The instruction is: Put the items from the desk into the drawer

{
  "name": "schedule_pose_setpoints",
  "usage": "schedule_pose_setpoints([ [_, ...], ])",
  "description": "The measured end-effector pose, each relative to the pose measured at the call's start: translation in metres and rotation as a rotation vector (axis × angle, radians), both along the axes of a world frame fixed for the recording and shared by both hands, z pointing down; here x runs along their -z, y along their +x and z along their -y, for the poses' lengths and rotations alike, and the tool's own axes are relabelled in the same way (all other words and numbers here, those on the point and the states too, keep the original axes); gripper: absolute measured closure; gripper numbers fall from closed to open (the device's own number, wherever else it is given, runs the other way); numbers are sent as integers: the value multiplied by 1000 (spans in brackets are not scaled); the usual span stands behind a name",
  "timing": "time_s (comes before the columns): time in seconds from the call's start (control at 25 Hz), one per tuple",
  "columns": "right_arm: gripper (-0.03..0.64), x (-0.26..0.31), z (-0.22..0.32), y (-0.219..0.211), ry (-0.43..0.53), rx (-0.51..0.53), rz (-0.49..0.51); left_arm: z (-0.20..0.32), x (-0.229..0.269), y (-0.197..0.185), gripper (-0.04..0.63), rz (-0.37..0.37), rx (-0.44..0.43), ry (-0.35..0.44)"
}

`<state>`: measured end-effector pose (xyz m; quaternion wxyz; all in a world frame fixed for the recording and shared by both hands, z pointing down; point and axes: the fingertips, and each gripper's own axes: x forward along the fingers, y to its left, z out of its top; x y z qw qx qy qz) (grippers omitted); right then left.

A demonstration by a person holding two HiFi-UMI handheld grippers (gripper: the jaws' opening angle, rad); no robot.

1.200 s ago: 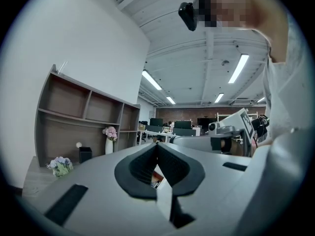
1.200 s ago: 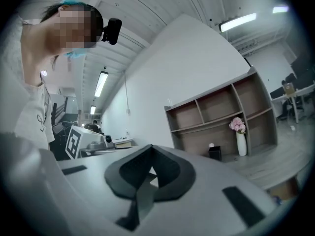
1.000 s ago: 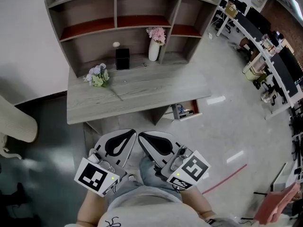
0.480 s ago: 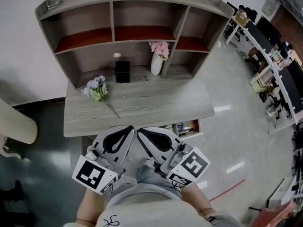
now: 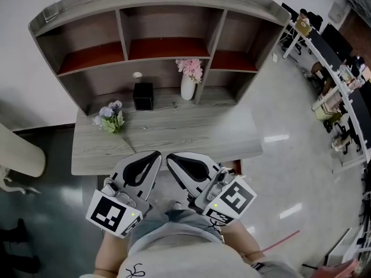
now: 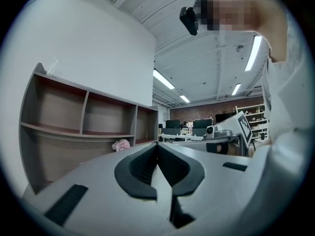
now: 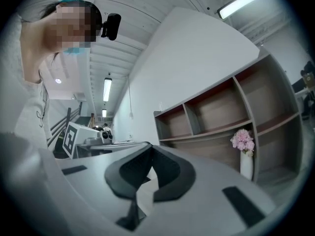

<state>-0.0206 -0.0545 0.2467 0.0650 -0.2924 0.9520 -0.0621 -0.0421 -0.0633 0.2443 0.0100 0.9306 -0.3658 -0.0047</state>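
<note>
On the grey wooden desk (image 5: 174,133) lie a small bouquet of pale flowers (image 5: 110,117), a black box (image 5: 142,96) and a white vase with pink flowers (image 5: 186,83). That vase also shows in the right gripper view (image 7: 244,151), and its pink flowers show in the left gripper view (image 6: 120,144). My left gripper (image 5: 155,154) and right gripper (image 5: 171,157) hang side by side just before the desk's near edge, close to my body. Both are shut and hold nothing. The drawer (image 5: 235,166) under the desk's right end shows only as a sliver.
A hutch with open shelves (image 5: 151,39) stands along the back of the desk. A small white object (image 5: 137,75) sits behind the black box. Shiny floor (image 5: 290,155) spreads to the right, with office desks (image 5: 342,80) beyond. A pale chair (image 5: 17,155) is at the left.
The view has drawn nearer the desk, so the open drawer has slipped almost out of sight under the desk edge. Both grippers stay shut and empty in front of my body.
</note>
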Motion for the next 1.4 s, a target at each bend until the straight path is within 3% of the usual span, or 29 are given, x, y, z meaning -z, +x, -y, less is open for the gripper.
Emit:
schedule_pose_setpoints([
  [0.28,609,-9,23,5,-22,-9,15,22,-9,0,586,10,4,-29],
  [0.72,609,-17,87,-11,-30,-93,-1,87,-15,-16,586,-2,-71,-32],
  [1.4,609,-28,191,-74,-54,-155,-36,182,-19,-90,586,1,-91,-40],
])
